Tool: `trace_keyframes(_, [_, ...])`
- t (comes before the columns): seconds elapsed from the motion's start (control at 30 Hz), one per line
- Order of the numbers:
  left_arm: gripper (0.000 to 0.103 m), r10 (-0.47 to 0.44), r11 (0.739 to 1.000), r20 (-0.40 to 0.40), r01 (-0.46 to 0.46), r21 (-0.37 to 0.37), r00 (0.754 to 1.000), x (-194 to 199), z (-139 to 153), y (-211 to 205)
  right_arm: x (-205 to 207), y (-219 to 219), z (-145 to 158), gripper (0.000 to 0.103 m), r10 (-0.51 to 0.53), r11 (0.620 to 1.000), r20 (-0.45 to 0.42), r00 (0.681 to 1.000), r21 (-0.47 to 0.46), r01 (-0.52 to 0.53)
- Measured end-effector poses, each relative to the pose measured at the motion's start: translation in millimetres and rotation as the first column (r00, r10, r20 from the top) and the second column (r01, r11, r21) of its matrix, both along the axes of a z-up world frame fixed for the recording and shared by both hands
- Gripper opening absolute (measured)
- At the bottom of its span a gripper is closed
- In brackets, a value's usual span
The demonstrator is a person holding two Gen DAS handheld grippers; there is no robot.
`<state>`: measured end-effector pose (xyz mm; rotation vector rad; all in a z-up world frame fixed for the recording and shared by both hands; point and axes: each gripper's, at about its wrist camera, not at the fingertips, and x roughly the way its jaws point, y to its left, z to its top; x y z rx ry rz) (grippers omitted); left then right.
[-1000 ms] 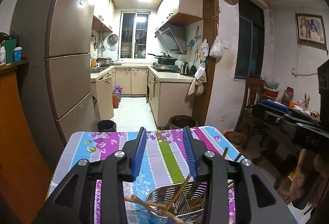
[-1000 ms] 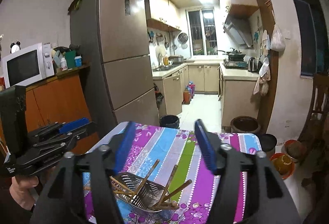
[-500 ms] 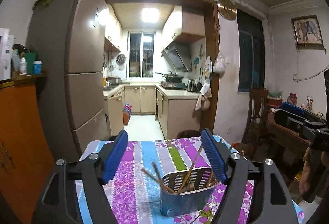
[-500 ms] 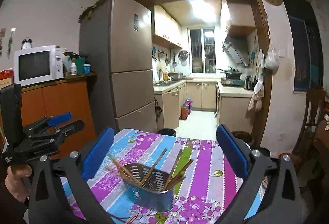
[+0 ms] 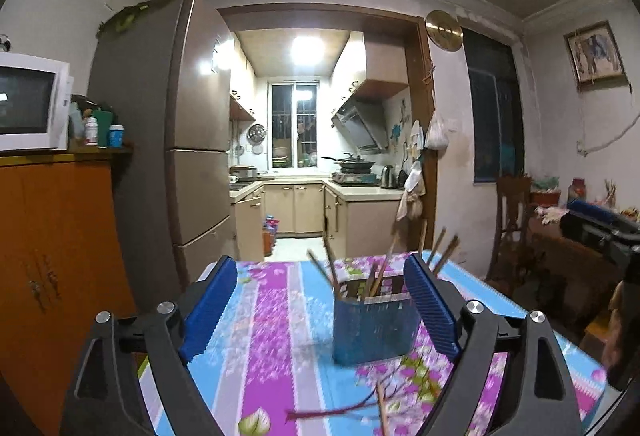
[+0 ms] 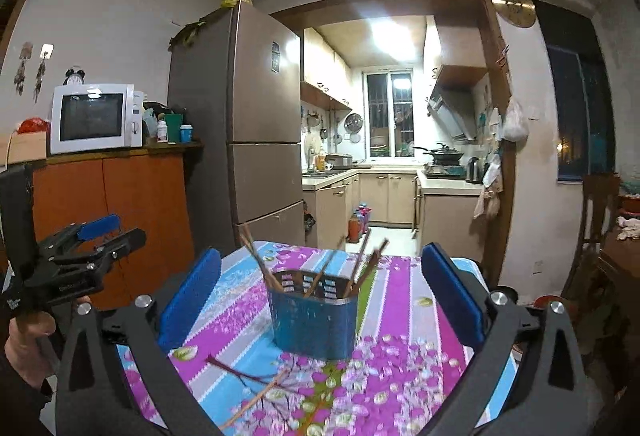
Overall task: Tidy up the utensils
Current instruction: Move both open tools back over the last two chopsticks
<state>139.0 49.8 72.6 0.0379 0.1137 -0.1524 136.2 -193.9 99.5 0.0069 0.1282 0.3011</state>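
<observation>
Now both claws stood wide apart with nothing between their pads, and both cameras looked almost level across the surface instead of down onto it. The left claw (image 5: pixel 320 310) had just been opening, and its blue pads (image 5: pixel 208 310) framed only bare cloth and the holder beyond them. The right claw (image 6: pixel 320 296) had opened earlier in that second and was at its widest, equally empty.

Nearest to the right claw, a couple of loose chopsticks (image 6: pixel 256 388) lay on the flowered cloth (image 6: pixel 400 316) in front of the holder, not yet gathered. Behind them stood the blue holder (image 6: pixel 314 320), upright on the cloth, with several chopsticks (image 6: pixel 362 264) leaning out of it at mixed angles. From the left wrist view the holder (image 5: pixel 372 328) sat just inside the right pad, and one stray stick (image 5: pixel 332 412) lay on the cloth short of it.

Compared with a second ago, both claws had pulled back and sunk: then they looked down into the holder from close above, with narrower jaws; now the holder showed its side wall further off. That suggested a reset before picking up the strays, so the sorting looked only partly done.

Beyond the holder, the fridge (image 6: pixel 256 139) and the lit kitchen looked unchanged.
</observation>
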Motion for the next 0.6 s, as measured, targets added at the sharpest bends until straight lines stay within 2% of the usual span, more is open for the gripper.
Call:
trace_keyframes(0.2, [0.087, 0.000, 1.000, -0.086, 0.003, 0.030, 0.996, -19.2, -52.5, -4.4, -38.2, 15.3, -45.7, 0.097, -0.016, 0.998, -0.018, 1.000, -0.061, 0.014])
trace_keyframes(0.3, [0.087, -0.008, 0.999, -0.157, 0.013, 0.032, 0.988, -20.5, -79.3, -6.3, -52.6, 22.5, -70.8, 0.097, -0.001, 0.998, -0.063, 0.998, -0.066, -0.003])
trace_keyframes(0.6, [0.087, -0.028, 0.997, -0.291, 0.047, 0.058, 0.956, -27.9, -135.5, -16.6, -86.0, 37.9, -138.7, 0.097, -0.001, 0.998, -0.208, 0.978, -0.056, -0.011])
